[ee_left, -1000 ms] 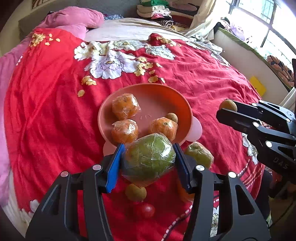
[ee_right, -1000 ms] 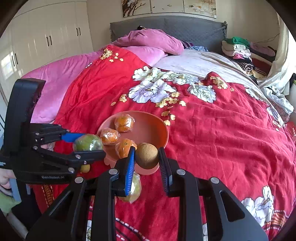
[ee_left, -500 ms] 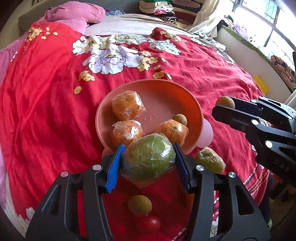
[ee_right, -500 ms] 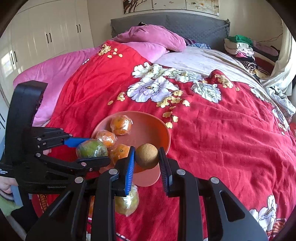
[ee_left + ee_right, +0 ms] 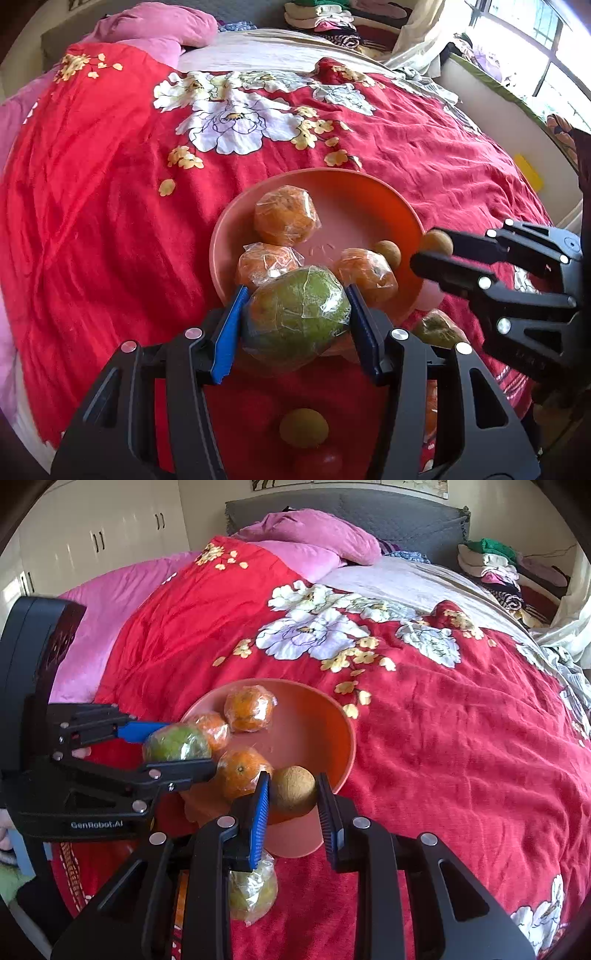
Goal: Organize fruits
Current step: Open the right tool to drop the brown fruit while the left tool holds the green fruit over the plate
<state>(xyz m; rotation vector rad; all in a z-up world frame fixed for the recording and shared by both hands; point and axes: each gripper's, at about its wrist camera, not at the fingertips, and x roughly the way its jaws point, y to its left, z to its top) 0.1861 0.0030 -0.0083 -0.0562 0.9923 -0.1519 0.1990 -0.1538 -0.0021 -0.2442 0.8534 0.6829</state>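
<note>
The bed (image 5: 461, 746) under its red quilt is soft and rumpled, and the bowl (image 5: 332, 720) sits on it tilted toward the cameras, three wrapped oranges (image 5: 286, 218) and one small brown fruit (image 5: 387, 252) already inside.

The left gripper (image 5: 295, 314) has its fingers spread wide and clamped on a wrapped green fruit (image 5: 295, 314), held at the bowl's near rim, just above it. The right gripper (image 5: 293, 792) has its fingers much closer together, pinching a brown ball (image 5: 293, 790) over the near right edge of the bowl.

Loose on the quilt, near the bowl: another wrapped green fruit (image 5: 253, 890), a small brown one (image 5: 303, 428), and a red one (image 5: 327, 461) partly hidden by the left gripper.

Risks, as I judge them:
- Both grippers crowd the same side of the bowl; releasing together could knock them or the fruits into each other.
- The green fruit's film looks slick, so it may slip before it clears the rim.
- Dropped on the near rim, its weight could tip the bowl on the soft quilt and spill the oranges.
- The brown ball is round and hard-looking; let go too near the edge, it could bounce out and roll off.
</note>
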